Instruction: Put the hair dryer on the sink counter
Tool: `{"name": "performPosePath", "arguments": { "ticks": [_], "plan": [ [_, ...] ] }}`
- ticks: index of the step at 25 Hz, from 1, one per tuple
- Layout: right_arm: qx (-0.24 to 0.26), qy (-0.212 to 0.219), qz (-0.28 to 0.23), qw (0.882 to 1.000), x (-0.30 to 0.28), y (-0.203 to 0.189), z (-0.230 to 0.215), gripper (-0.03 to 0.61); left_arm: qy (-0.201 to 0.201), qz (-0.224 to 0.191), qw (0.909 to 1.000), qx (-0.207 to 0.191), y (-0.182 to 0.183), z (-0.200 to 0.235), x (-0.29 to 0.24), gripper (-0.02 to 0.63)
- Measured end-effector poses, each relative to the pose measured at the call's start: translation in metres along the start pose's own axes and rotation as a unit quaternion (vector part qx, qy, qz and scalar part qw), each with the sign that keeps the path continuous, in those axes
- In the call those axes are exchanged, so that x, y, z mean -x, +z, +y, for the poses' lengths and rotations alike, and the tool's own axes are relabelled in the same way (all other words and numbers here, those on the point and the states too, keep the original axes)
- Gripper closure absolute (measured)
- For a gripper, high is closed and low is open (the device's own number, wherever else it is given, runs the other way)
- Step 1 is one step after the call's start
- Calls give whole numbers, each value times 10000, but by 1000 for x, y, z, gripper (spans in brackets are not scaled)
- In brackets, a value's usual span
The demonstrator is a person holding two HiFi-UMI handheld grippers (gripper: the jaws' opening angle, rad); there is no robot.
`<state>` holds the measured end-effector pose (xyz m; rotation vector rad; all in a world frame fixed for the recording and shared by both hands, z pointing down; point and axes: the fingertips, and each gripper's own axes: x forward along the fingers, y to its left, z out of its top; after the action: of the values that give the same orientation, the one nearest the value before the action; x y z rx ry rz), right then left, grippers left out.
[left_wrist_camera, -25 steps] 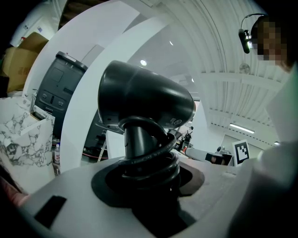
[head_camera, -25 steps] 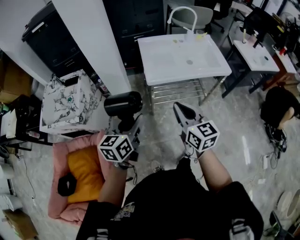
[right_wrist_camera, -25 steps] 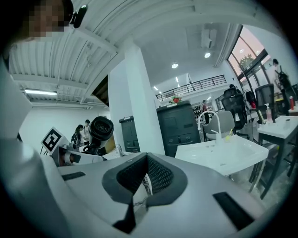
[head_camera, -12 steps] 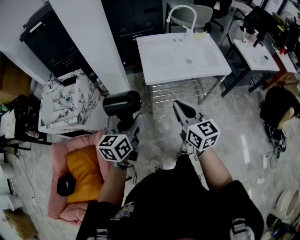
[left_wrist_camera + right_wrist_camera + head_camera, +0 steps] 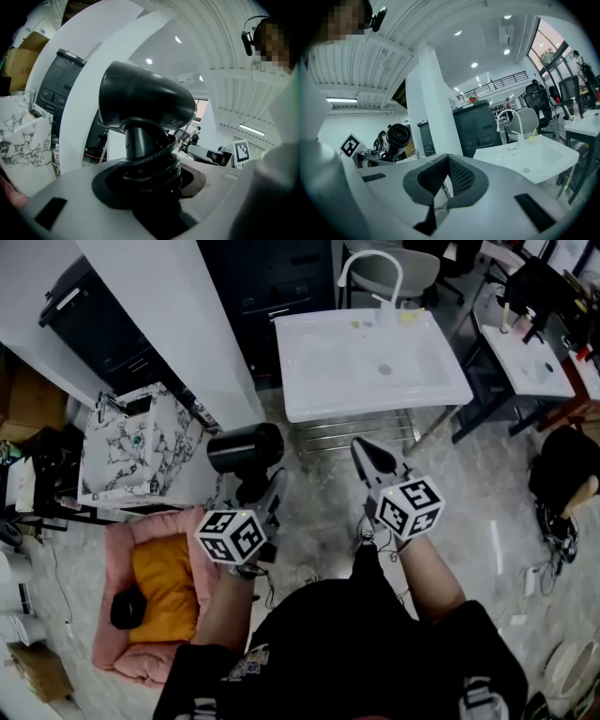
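Jaws of my left gripper [image 5: 149, 174] clench the hair dryer [image 5: 145, 98] by its cord-wrapped handle, its rigid head probably top-heavy above them; my right gripper [image 5: 435, 199] is closed, empty.

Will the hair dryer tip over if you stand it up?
Probably: the hair dryer has a fat head over a thin handle, so it looks top-heavy. Laid down, its round barrel might roll. The cord coiled round the handle looks bendy.

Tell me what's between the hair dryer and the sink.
Only bare floor. In the head view the hair dryer hangs short of the sink, with nothing standing between them.
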<state>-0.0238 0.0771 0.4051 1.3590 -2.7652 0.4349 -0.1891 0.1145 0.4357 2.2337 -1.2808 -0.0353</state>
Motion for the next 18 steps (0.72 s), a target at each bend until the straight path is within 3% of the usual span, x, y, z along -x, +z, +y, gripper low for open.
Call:
{"name": "performPosePath", "arguments": {
  "ticks": [11,18],
  "plan": [
    [-83,399,24,9992,-32,42,-139,580,331,-146,9993,90,23,-40,-135,416],
    [-83,695,73,9975,-37,66,-205,580,534,-288,9981,118,32,-70,-199,416]
  ]
}}
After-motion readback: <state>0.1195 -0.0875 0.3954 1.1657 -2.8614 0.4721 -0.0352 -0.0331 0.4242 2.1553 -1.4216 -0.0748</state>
